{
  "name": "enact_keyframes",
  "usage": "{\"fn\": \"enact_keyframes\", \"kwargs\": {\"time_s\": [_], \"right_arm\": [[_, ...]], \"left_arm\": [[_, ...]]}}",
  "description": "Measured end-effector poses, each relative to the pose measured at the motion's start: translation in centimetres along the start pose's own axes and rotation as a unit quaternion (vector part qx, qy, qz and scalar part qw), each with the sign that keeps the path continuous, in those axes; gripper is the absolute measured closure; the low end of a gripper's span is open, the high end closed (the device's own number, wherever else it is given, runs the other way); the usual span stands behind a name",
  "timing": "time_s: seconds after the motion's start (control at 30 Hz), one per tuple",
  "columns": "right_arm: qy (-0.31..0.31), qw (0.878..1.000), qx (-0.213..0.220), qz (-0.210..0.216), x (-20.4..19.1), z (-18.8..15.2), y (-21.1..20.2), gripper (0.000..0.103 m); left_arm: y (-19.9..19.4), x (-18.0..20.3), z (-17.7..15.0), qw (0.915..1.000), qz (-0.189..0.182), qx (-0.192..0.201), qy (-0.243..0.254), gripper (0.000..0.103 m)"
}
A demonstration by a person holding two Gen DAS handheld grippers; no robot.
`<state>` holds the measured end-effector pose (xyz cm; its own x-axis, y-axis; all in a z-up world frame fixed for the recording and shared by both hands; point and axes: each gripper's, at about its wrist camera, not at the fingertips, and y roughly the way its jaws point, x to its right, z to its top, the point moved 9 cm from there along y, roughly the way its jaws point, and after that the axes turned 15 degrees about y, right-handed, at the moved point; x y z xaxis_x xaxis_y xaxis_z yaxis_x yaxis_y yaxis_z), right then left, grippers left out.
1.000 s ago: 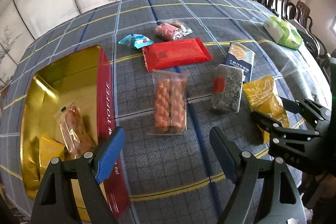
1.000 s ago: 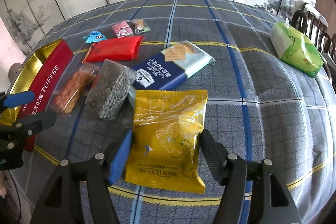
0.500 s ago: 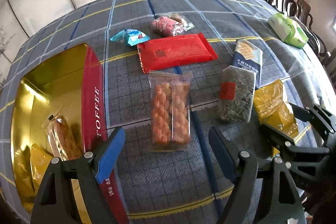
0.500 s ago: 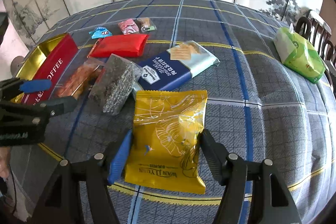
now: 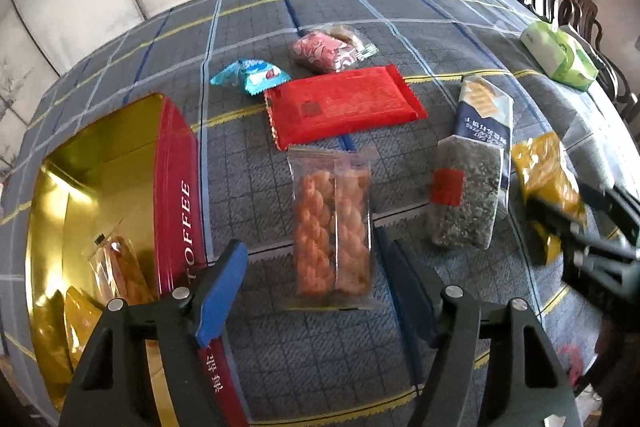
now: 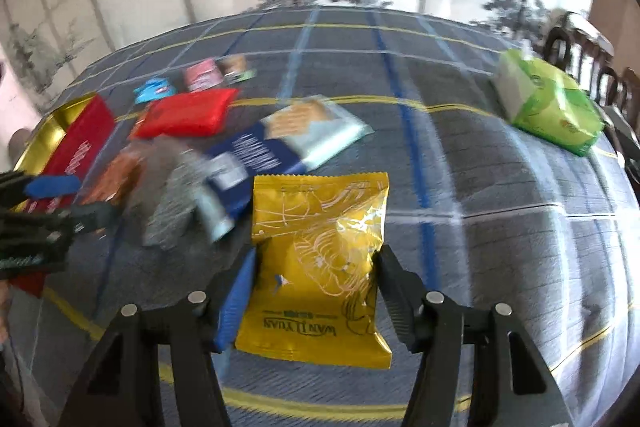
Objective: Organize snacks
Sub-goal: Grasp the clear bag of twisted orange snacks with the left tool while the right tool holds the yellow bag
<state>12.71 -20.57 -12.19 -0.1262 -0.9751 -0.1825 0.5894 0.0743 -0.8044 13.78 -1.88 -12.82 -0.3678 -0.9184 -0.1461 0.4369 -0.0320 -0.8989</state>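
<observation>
**A:** Where are the snacks lying?

**B:** Spread over the worktop, which has a grey plaid cloth on it. At the left stands a red toffee tin with a gold inside; it holds a clear-wrapped pastry and a yellow packet. Beside the tin, on the cloth, lies a clear pack of twisted orange pastries. Beyond it is a flat red packet, then a small blue wrapper and a pink packet farther off.

**A:** And the left gripper?

**B:** It hangs over the near end of the twisted pastry pack. Its jaws are closing, one on each side of the pack, but neither pad presses on it.

**A:** What about the other side?

**B:** A speckled grey pack lies to the right of the pastries, its far end touching a navy cracker packet. A green tissue pack sits well apart, near the worktop's far right edge.

**A:** The right gripper?

**B:** Its jaws are closing round a yellow snack bag. The blue pad touches the bag's left edge and the black finger its right; the bag looks pinched between them. Whether it has left the cloth I cannot tell, as that view is blurred.
</observation>
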Motion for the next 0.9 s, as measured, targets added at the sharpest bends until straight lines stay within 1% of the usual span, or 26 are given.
{"fn": "enact_keyframes", "kwargs": {"time_s": [0.1,0.17,0.2,0.33,0.4,0.47,0.53,0.63,0.77,0.83,0.9], "right_arm": [[0.020,1.000,0.012,-0.011,1.5,1.1,0.5,0.042],[0.028,0.999,0.017,-0.015,1.9,1.7,0.8,0.042],[0.028,0.999,0.020,-0.018,2.0,1.9,1.0,0.042],[0.029,0.999,0.029,-0.023,1.9,2.5,1.5,0.042],[0.029,0.999,0.033,-0.025,1.8,2.7,1.6,0.041],[0.025,0.999,0.038,-0.028,1.8,2.7,1.6,0.041],[0.024,0.998,0.040,-0.029,1.8,2.7,1.6,0.040],[0.024,0.998,0.040,-0.029,1.8,2.7,1.6,0.040],[0.025,0.999,0.040,-0.028,1.8,2.7,1.6,0.039],[0.025,0.999,0.040,-0.028,1.7,2.7,1.6,0.039],[0.025,0.999,0.040,-0.028,1.7,2.7,1.6,0.039]], "left_arm": [[0.2,0.1,0.2,1.0000,-0.001,-0.004,0.004,0.038],[0.7,0.0,0.1,0.9999,-0.003,-0.011,-0.002,0.048],[0.8,-0.2,0.1,0.9999,0.002,-0.012,-0.003,0.048],[0.8,-0.3,0.1,0.9999,0.004,-0.014,-0.005,0.049],[0.7,-0.2,0.2,0.9999,0.005,-0.012,0.000,0.052],[0.7,0.0,0.2,0.9999,0.002,-0.012,0.006,0.061],[0.8,0.2,0.2,0.9999,-0.007,-0.014,0.007,0.067],[0.8,0.3,0.3,0.9998,-0.011,-0.012,0.007,0.068],[1.2,0.5,0.3,0.9996,-0.008,-0.020,0.016,0.066],[1.3,0.5,0.4,0.9996,-0.013,-0.021,0.011,0.066],[1.4,0.5,0.5,0.9995,-0.020,-0.024,0.004,0.068]]}}
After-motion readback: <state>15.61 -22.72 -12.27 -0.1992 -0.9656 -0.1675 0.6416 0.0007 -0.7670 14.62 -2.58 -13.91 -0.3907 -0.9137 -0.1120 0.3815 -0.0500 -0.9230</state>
